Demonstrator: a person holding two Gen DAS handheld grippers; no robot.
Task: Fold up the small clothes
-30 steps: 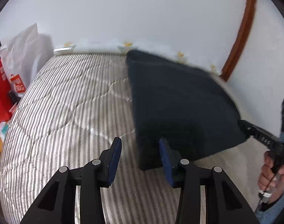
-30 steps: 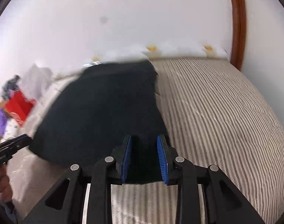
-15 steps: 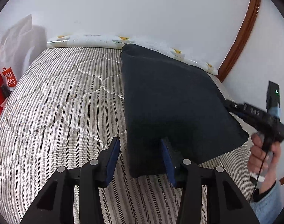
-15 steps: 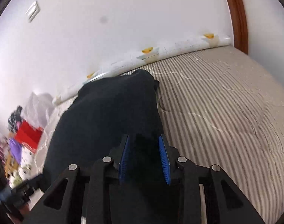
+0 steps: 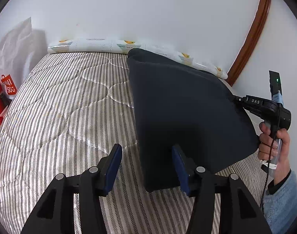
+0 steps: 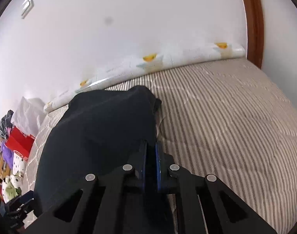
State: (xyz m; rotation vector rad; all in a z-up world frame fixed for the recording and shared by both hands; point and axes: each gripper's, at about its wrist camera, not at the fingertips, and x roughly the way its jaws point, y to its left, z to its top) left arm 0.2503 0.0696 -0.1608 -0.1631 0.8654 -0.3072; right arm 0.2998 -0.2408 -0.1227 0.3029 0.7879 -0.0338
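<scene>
We read "DAS" in pale letters on the black body of the right tongs [image 5: 238, 99], seen at the right edge of the left wrist view, with a green light lit on the module above. A red panel [image 5: 9, 84] at the far left bears white letters of which only "SOG" can be made out.

The dark garment [image 5: 183, 113] is navy-black, matte, of a soft thick knit, and forms a broad fan shape raised above the bed [image 5: 60, 107]. Its far tip lies near the printed bolster [image 5: 101, 45] along the wall.

The right tongs [image 6: 150, 156] have just been closing and are clamped on the garment's near right edge, blue pads pressed flat against the cloth. A hand [image 5: 273, 142] in a pale blue fleecy sleeve grips their handle.

The left tongs [image 5: 146, 156] have just been opening and stand at a moderate gap; the garment's near left corner hangs between the blue ribbed pads, and the left pad is clear of the cloth.

The bed cover is quilted, with grey and white herringbone stripes and curved stitching. The bolster is glossy white with small yellow motifs.
</scene>
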